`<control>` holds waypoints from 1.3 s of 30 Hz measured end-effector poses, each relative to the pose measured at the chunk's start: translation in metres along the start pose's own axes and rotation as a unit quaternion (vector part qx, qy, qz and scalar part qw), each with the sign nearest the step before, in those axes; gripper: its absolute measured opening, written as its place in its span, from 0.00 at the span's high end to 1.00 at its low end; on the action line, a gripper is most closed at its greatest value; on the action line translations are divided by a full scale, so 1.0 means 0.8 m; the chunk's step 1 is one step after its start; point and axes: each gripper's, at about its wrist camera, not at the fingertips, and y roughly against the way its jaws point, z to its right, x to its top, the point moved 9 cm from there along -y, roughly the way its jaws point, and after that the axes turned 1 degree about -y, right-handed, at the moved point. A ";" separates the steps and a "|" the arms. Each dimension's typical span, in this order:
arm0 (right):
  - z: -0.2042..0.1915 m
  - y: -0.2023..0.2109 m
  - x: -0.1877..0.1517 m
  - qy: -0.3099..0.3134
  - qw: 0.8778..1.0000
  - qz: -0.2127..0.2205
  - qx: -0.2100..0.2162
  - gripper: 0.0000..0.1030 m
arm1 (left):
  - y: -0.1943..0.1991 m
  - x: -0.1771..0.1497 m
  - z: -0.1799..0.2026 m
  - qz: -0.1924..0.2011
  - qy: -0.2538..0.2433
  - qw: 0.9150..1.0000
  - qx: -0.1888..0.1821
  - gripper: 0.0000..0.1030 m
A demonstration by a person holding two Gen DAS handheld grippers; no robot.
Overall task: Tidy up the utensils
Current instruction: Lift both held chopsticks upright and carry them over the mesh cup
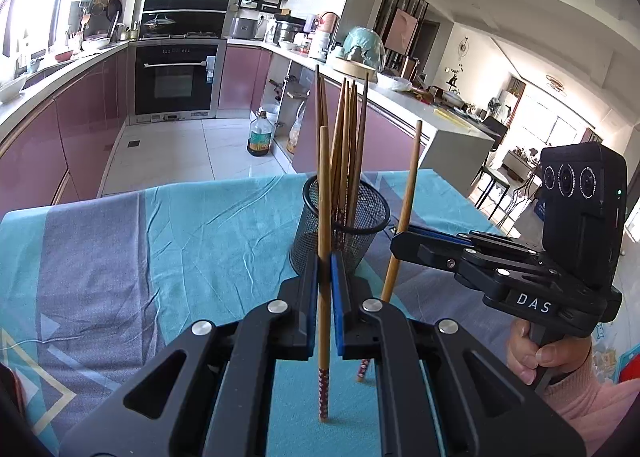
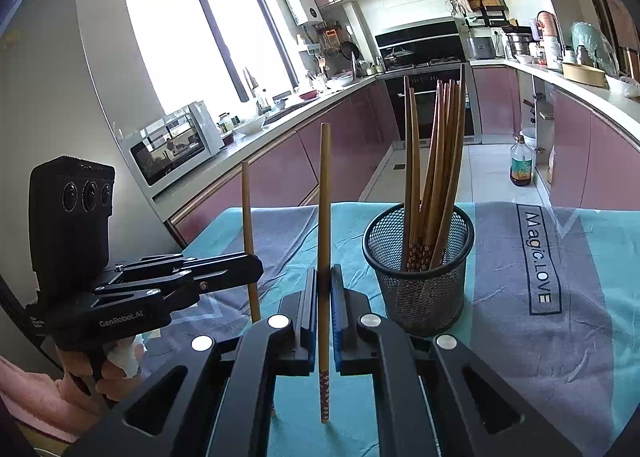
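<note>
A black mesh cup (image 1: pixel 362 213) (image 2: pixel 424 289) stands on the cloth-covered table with several wooden chopsticks upright in it. My left gripper (image 1: pixel 324 269) is shut on one chopstick (image 1: pixel 323 185), held upright just in front of the cup, its patterned tip hanging below the jaws. My right gripper (image 2: pixel 324 281) is shut on a second chopstick (image 2: pixel 324 197), also upright, left of the cup in the right wrist view. Each view shows the other gripper from the side: the right gripper (image 1: pixel 398 242) with its chopstick (image 1: pixel 410 185), and the left gripper (image 2: pixel 256 263) with its chopstick (image 2: pixel 247 209).
A teal and grey cloth (image 1: pixel 180 241) covers the table (image 2: pixel 560 337). A person's hand (image 1: pixel 548 353) in a pink sleeve grips the right handle. Beyond the table's far edge lie the kitchen floor, pink cabinets, an oven and an oil bottle (image 1: pixel 260 135).
</note>
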 end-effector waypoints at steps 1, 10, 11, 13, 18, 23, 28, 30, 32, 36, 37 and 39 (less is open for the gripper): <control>-0.001 0.002 0.003 0.002 1.000 0.003 0.000 0.95 | 0.000 0.003 -0.002 0.002 0.000 1.000 0.000 0.93; 0.002 0.018 0.030 0.014 0.999 0.029 -0.008 0.95 | 0.016 0.036 0.006 0.031 -0.009 0.999 -0.004 0.93; 0.002 0.020 0.033 0.015 0.999 0.031 -0.009 0.95 | 0.017 0.041 0.008 0.035 -0.010 0.999 -0.005 0.93; 0.004 0.023 0.040 0.018 0.999 0.037 -0.011 0.95 | 0.019 0.048 0.010 0.041 -0.012 0.999 -0.007 0.93; 0.006 0.028 0.056 0.022 0.999 0.048 -0.012 0.95 | 0.026 0.067 0.015 0.055 -0.018 0.998 -0.010 0.93; 0.006 0.031 0.073 0.028 0.998 0.058 -0.013 0.95 | 0.031 0.085 0.018 0.065 -0.022 0.998 -0.012 0.93; 0.009 0.035 0.085 0.032 0.997 0.068 -0.016 0.95 | 0.032 0.098 0.019 0.073 -0.024 0.997 -0.014 0.93; 0.009 0.037 0.090 0.034 0.997 0.073 -0.016 0.95 | 0.033 0.105 0.020 0.078 -0.026 0.997 -0.013 0.93; 0.008 0.039 0.095 0.035 0.996 0.078 -0.017 0.95 | 0.035 0.111 0.022 0.082 -0.028 0.996 -0.014 0.93; 0.010 0.042 0.106 0.039 0.995 0.086 -0.019 0.95 | 0.035 0.126 0.025 0.092 -0.033 0.995 -0.013 0.93; 0.010 0.041 0.109 0.040 0.995 0.087 -0.021 0.95 | 0.036 0.128 0.027 0.094 -0.034 0.995 -0.013 0.93; 0.011 0.041 0.113 0.042 0.995 0.090 -0.023 0.95 | 0.037 0.133 0.030 0.098 -0.035 0.994 -0.012 0.93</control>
